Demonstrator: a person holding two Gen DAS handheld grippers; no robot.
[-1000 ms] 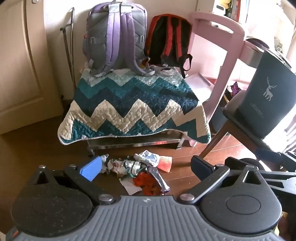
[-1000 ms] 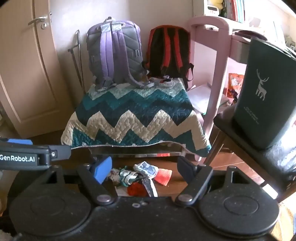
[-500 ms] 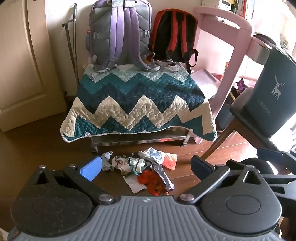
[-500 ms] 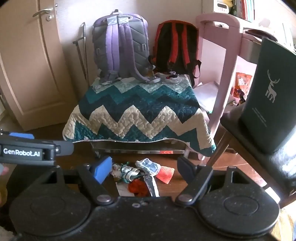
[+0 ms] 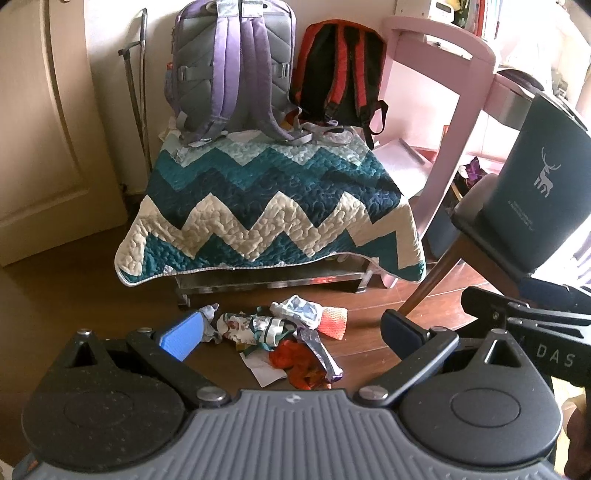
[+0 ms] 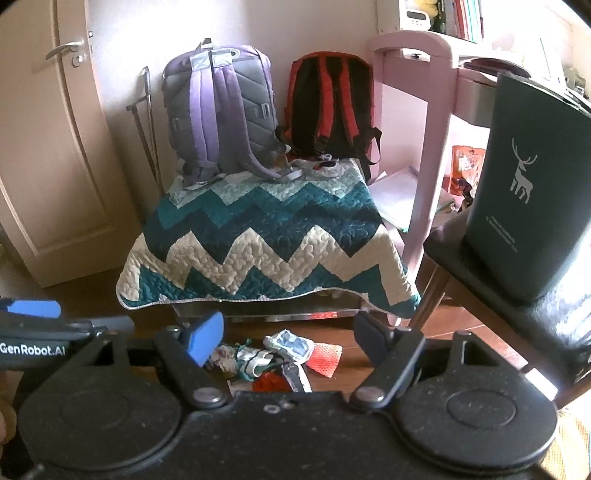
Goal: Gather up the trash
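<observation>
A heap of crumpled wrappers (image 5: 275, 338) lies on the wooden floor (image 5: 369, 354) just before the zigzag quilt (image 5: 273, 206). We hold our left gripper (image 5: 291, 332) and right gripper (image 6: 290, 338) above it, both jaws spread wide and empty. The scraps look light, soft and crinkly; we judge pinching a raised fold, like the red foil (image 5: 295, 365), easiest.

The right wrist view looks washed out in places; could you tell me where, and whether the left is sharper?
Right wrist view: glare bleaches the wall and shelf, and the trash pile looks soft. Left wrist view: crisper on the trash pile; fisheye bends both.
</observation>
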